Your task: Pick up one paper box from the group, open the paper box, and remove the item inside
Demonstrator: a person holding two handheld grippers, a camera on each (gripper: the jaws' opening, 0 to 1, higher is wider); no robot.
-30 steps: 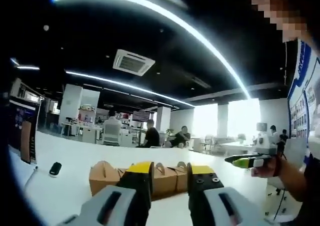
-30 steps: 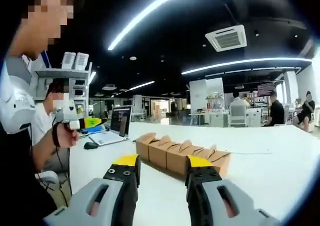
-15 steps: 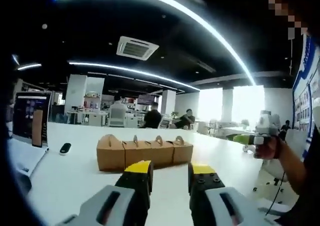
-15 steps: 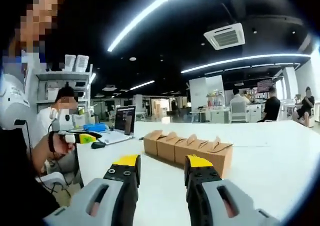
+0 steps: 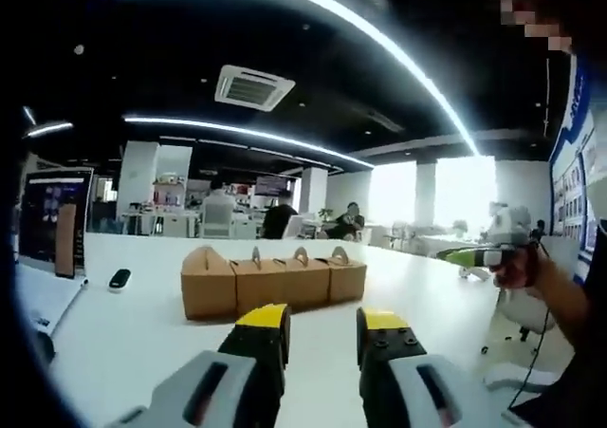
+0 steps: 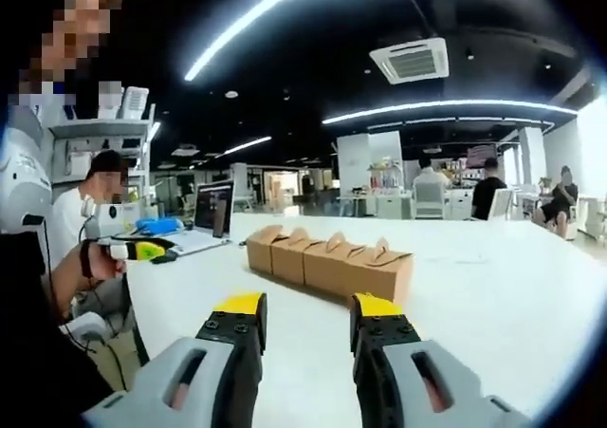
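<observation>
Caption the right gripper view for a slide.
Open right gripper facing a row of four brown paper boxes on a white table, nothing grasped yet.

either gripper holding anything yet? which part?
Nothing held. Left gripper and right gripper are both open, short of the row of paper boxes.

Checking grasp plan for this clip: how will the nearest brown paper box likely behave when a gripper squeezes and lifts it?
The nearest paper box looks thin-walled, so probably light and easily dented. Its flat base suggests it won't roll. Touching its neighbour in the row, it may drag that one.
</observation>
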